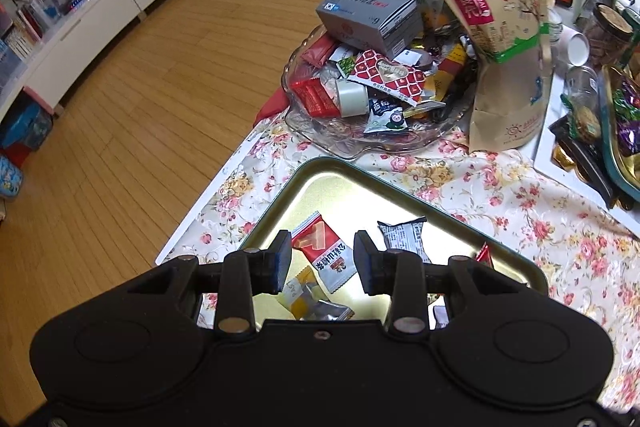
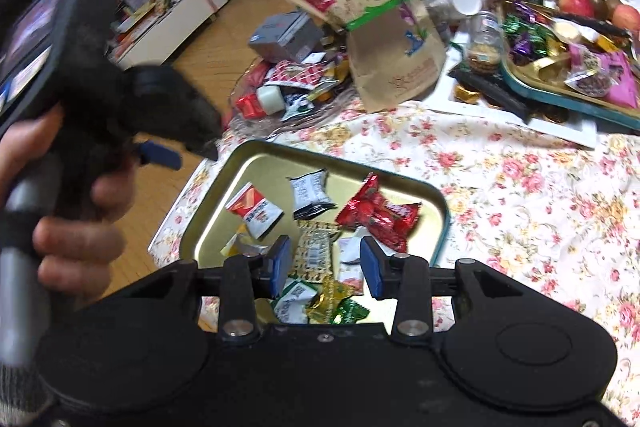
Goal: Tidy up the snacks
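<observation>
A gold tin tray (image 1: 360, 195) lies on the flowered cloth with several wrapped snacks in it. My left gripper (image 1: 323, 259) hovers open over its near end; a red-and-white wafer packet (image 1: 324, 251) shows through the gap, lying loose in the tray. Beside it is a grey printed packet (image 1: 404, 235). In the right wrist view my right gripper (image 2: 325, 263) is open above the same tray (image 2: 260, 167), over a patterned gold packet (image 2: 316, 251), with a red foil packet (image 2: 380, 215) beyond. A hand (image 2: 80, 227) holds the blurred left tool at the left.
Behind the tray stands a glass dish (image 1: 348, 143) heaped with snacks, a tape roll (image 1: 352, 99) and a grey box (image 1: 368, 13). A brown paper pouch (image 1: 504, 67) leans beside it. A teal tray (image 2: 560, 95) of candies sits at the right. The table edge and wooden floor (image 1: 140, 107) lie left.
</observation>
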Demonstrator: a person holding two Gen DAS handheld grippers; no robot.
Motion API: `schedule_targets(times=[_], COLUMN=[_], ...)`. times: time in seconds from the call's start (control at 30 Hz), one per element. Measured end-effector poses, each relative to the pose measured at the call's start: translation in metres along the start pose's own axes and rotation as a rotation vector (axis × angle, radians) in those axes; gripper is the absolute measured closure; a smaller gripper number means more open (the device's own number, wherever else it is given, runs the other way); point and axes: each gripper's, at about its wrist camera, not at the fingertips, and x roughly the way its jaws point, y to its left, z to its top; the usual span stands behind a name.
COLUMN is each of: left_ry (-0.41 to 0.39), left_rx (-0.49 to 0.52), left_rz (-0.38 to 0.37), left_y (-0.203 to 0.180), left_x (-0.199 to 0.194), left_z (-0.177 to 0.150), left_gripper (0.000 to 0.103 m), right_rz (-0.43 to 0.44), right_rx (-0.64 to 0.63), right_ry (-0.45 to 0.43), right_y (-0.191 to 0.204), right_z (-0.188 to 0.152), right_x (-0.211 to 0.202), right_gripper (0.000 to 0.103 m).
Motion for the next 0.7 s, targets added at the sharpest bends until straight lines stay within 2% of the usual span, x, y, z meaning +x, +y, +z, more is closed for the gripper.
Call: schedule_targets(times=[0.2, 0.4, 0.7], left_ry=[-0.011, -0.046, -0.08], left_rx=[0.043, 0.097, 0.137], left_rz=[-0.035, -0.017, -0.016], left_y=[-0.007, -0.018, -0.022], left_x=[-0.006, -0.011, -0.018], left_z=[-0.031, -0.062, -0.081], left_gripper=[0.058, 0.058, 0.058], right_rz=[-0.042, -0.09, -0.176], right_rx=[0.057, 0.07, 0.042], right_ry=[-0.008, -0.034, -0.046], right_y=[-0.015, -0.028, -0.042], right_z=[0.003, 0.0, -0.013], right_x=[0.0, -0.007, -0.011], right_gripper=[0.063, 0.063, 0.063])
